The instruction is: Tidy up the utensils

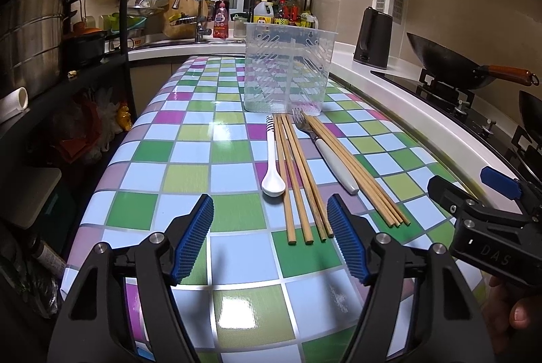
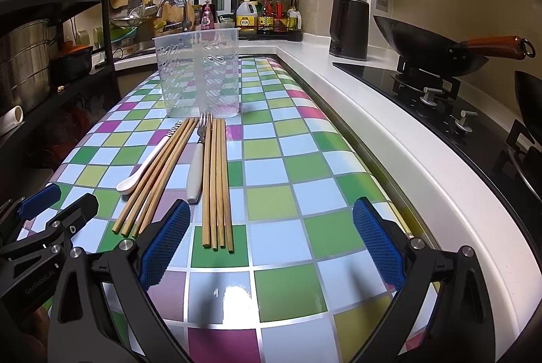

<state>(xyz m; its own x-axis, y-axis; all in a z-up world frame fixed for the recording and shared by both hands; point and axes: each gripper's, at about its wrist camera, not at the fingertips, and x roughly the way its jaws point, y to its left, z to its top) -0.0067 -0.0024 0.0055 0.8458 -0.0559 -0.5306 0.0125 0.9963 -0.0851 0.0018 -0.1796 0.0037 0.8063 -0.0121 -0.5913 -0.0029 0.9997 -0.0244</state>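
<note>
While both hand-held grippers (image 1: 271, 241) (image 2: 271, 244) gape empty, clear holder (image 1: 288, 68) holds nothing visible.

You are working under warm, yellowish indoor light from overhead, bright enough on the checkered tablecloth (image 1: 189, 166) but dim on the shelving (image 1: 50, 65) far to the left of the tongs. White glare patches sit on the glossy cloth just between and ahead of the blue pads (image 1: 193, 237). Soft shadows fall below them. Both views bow strongly at the edges, with dark corners; focus is sharp throughout.
</note>
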